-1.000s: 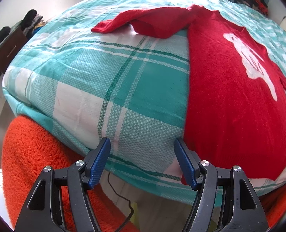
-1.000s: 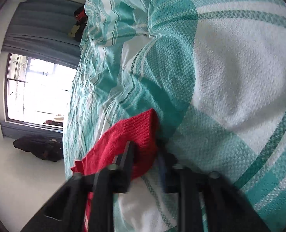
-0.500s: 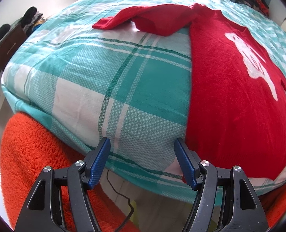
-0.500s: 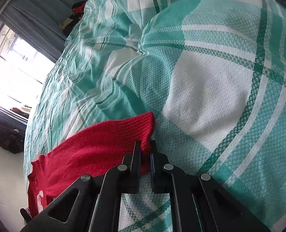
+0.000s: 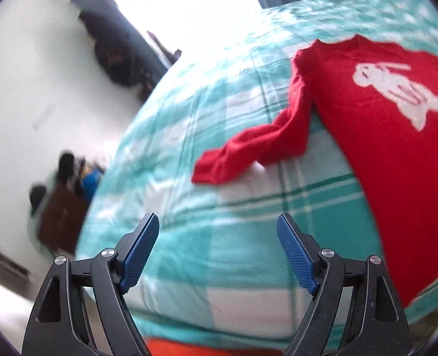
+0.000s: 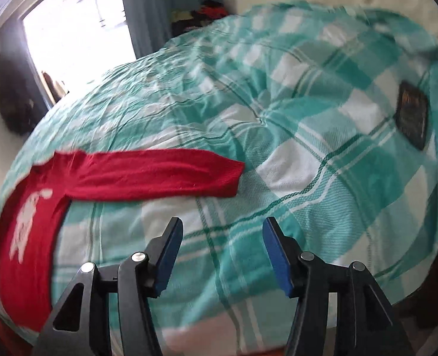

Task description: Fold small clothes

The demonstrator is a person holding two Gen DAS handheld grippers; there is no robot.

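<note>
A small red sweater [image 5: 390,136] with a white print lies flat on the teal plaid bed cover [image 5: 219,237]. One sleeve [image 5: 263,142] bends toward the bed's left side. In the right wrist view the other sleeve [image 6: 159,178] stretches straight out to the right, and the sweater's body [image 6: 32,237] sits at the far left. My left gripper [image 5: 219,249] hovers over bare cover, its jaws opening, nothing between them. My right gripper [image 6: 221,249] is above the cover, short of the sleeve cuff, jaws opening and empty.
A dark flat object [image 6: 411,118] lies on the bed [image 6: 322,154] at the right. An orange fuzzy blanket [image 5: 189,347] shows under the bed's near edge. A bright window [image 6: 79,35] with curtains, dark bags [image 5: 115,59] and brown furniture [image 5: 61,219] stand beyond the bed.
My right gripper let go of the sleeve cuff, opened and pulled back upward, leaving the sleeve laid out straight. My left gripper lifted, swung left and spread wider.
</note>
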